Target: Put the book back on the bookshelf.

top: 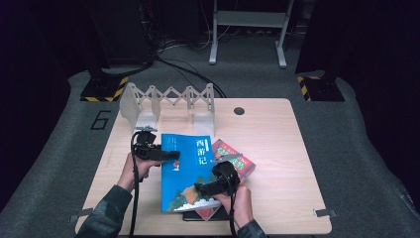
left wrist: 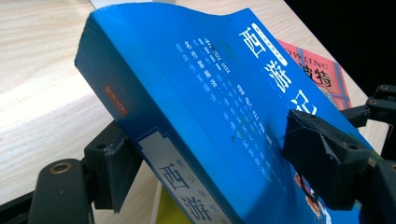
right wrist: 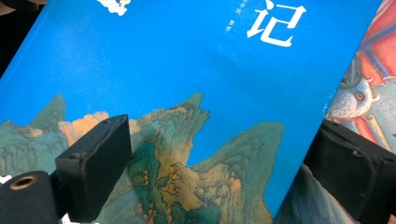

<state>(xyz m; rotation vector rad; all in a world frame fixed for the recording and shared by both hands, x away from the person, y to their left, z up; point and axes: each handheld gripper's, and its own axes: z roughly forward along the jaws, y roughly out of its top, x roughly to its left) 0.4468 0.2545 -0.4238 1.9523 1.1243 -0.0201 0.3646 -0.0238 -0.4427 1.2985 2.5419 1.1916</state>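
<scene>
We are at the gripping step: our left gripper (top: 171,155) straddles the spine edge of the blue book (top: 190,168), one jaw under it and one on the cover, at about nine o'clock of the book. The jaws look snug against it, though we cannot tell whether they press yet. The book's spine side is tilted up off the tabletop (top: 277,148), lying over a red book (top: 236,157) toward three o'clock.

Our right gripper (top: 204,189) hangs over the cover near six o'clock, jaws wide, holding nothing.

Next we judge the left jaws must clamp firmly, then lift toward the white rack (top: 171,101) at twelve o'clock.

We count two books clearly, possibly a dark third beneath, one rack, two grippers.
</scene>
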